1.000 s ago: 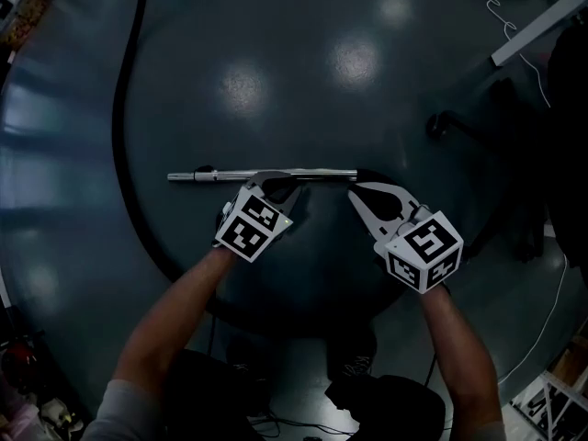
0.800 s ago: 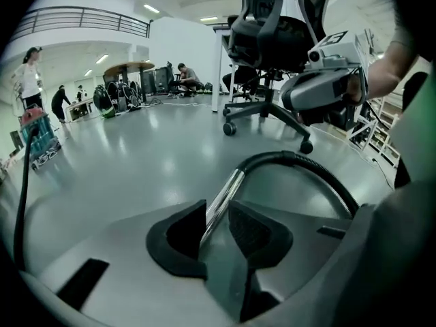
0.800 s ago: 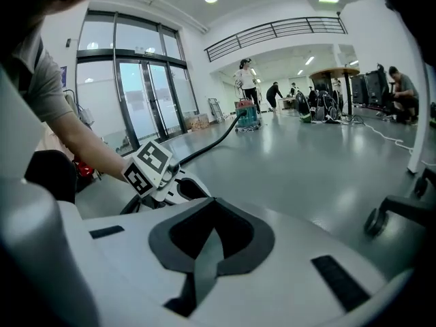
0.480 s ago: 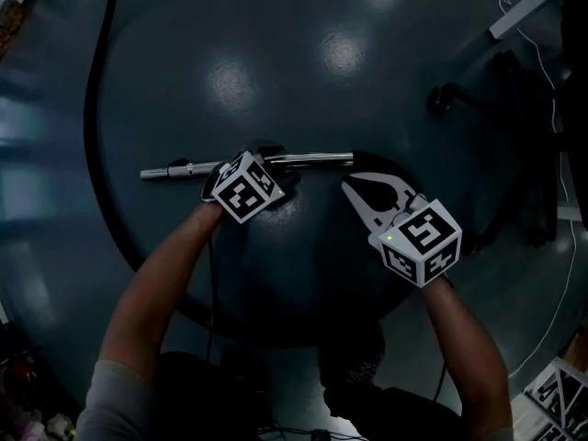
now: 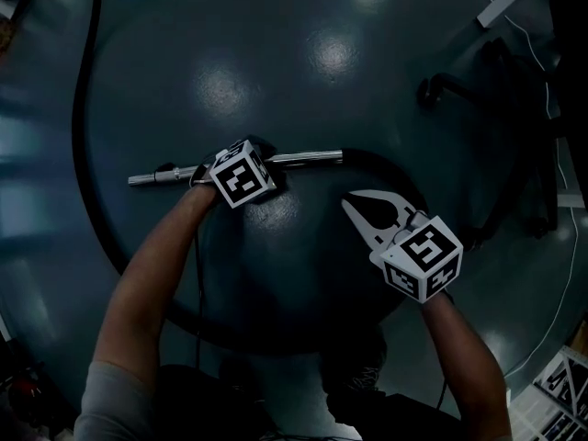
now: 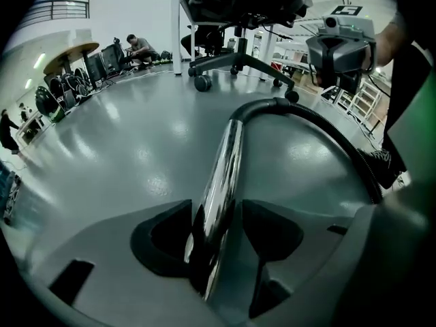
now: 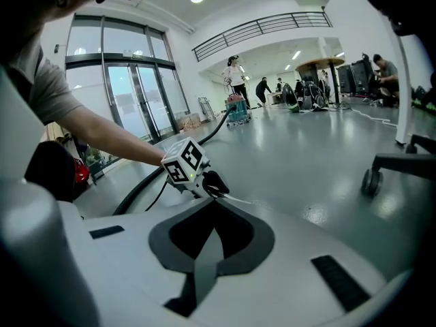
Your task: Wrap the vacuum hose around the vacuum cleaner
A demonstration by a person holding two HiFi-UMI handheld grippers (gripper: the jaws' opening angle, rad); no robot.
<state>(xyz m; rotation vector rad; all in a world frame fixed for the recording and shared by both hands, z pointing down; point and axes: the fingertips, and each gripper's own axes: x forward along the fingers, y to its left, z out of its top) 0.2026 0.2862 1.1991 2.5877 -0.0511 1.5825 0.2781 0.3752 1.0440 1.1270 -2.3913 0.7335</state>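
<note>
From the head view, the left gripper (image 5: 257, 159) points down over a chrome tube (image 5: 308, 158) that lies on the floor and runs from 9 to 3 o'clock. Its marker cube hides the jaws. The right gripper (image 5: 352, 203) hovers at 4 o'clock from the left one, apart from the tube, its jaws together on nothing. The black vacuum hose (image 5: 87, 200) leaves the tube's 3 o'clock end, loops round by 6 o'clock behind both arms and climbs the left side to 11 o'clock.

The left gripper view gives what the cube covered. The left gripper (image 6: 218, 240) has just been opening its jaws, which stand wide with the chrome tube (image 6: 228, 162) lying between them, a gap showing on the right side. The hose (image 6: 327, 135) bends off the tube's far end towards 4 o'clock, and the right gripper (image 6: 338, 46) hangs at 1 o'clock.

In the right gripper view, the right gripper (image 7: 208, 251) is closed and empty. The left gripper (image 7: 211, 182) sits at 12 o'clock just past its tips, with the hose (image 7: 146, 186) trailing away at 10 o'clock.
</note>
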